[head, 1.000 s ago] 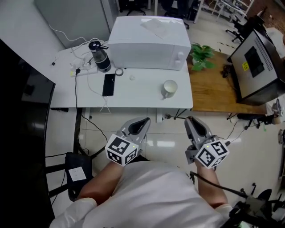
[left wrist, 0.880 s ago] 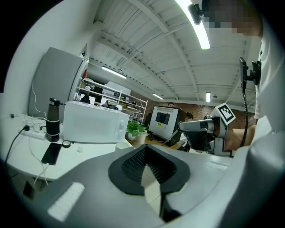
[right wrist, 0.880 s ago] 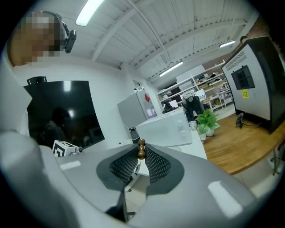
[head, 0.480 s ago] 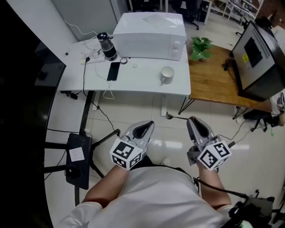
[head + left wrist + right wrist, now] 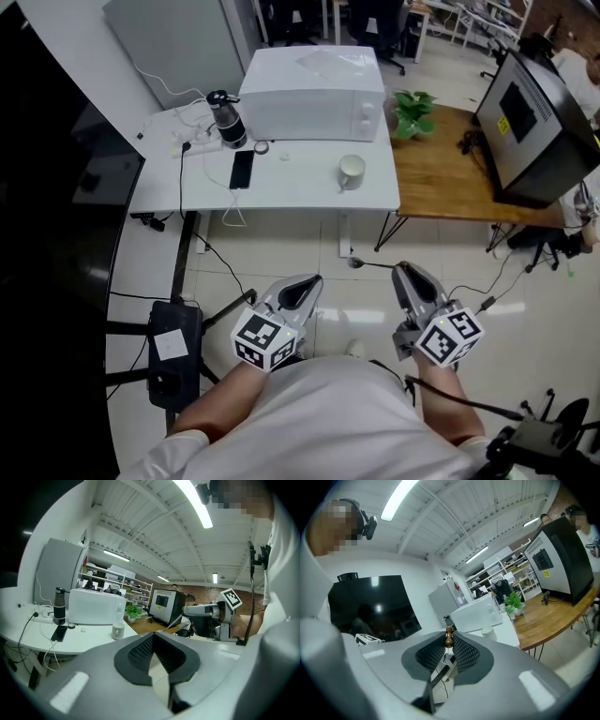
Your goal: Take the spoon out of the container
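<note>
the spoon (image 5: 354, 263) is out of the cup (image 5: 351, 171), pinched by its beaded brown end in the right gripper's (image 5: 401, 270) jaws over the floor, well apart from the counter (image 5: 300, 192); light, stiff and thin, it likely swivels easily, while the left gripper's (image 5: 309, 281) jaws sit pressed together, empty.

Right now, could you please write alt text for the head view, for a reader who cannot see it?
Seen from above, a person's right gripper holds a metal spoon by its handle, well back from a white table; the left gripper is empty. On the table are a white microwave, a white mug and a black phone.
</note>
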`<action>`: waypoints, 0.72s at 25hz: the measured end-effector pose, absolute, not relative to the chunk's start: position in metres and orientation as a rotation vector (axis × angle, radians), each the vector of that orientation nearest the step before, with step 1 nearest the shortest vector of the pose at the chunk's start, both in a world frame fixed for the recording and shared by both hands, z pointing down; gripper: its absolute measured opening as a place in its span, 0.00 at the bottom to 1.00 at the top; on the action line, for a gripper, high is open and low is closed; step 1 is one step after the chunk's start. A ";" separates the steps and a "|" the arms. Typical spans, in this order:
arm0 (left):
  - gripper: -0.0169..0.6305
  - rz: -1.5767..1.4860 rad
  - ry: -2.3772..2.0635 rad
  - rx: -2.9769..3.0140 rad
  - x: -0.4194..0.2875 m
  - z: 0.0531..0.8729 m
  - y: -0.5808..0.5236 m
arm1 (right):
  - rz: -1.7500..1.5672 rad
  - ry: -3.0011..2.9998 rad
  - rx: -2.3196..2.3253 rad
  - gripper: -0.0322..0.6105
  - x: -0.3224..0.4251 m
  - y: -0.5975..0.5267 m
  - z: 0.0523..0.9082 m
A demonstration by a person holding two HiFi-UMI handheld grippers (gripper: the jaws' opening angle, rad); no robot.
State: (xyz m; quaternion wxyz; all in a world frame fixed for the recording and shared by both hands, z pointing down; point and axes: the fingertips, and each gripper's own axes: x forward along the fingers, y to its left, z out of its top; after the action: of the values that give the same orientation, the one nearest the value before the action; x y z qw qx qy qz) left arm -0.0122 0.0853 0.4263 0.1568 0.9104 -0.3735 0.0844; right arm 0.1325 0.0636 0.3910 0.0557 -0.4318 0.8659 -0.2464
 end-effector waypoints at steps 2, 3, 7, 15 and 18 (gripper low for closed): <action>0.03 0.219 -1.065 2.615 -0.018 0.422 0.081 | -0.748 2.616 -1.319 0.13 0.125 0.060 0.388; 0.03 0.208 -1.064 2.615 -0.022 0.421 0.080 | -0.753 2.613 -1.320 0.13 0.121 0.060 0.388; 0.03 0.177 -1.070 2.604 -0.036 0.420 0.077 | -0.744 2.632 -1.320 0.13 0.106 0.065 0.386; 0.03 0.144 -1.071 2.595 -0.042 0.420 0.074 | -0.739 2.659 -1.352 0.13 0.104 0.075 0.392; 0.03 0.148 -1.071 2.600 -0.041 0.419 0.073 | -0.725 2.664 -1.353 0.13 0.103 0.076 0.392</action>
State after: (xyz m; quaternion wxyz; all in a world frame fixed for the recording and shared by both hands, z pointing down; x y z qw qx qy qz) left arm -0.0414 0.0733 0.4189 0.1623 0.9111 -0.3754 0.0518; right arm 0.1033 0.0762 0.3925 0.0337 -0.4399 0.8660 -0.2356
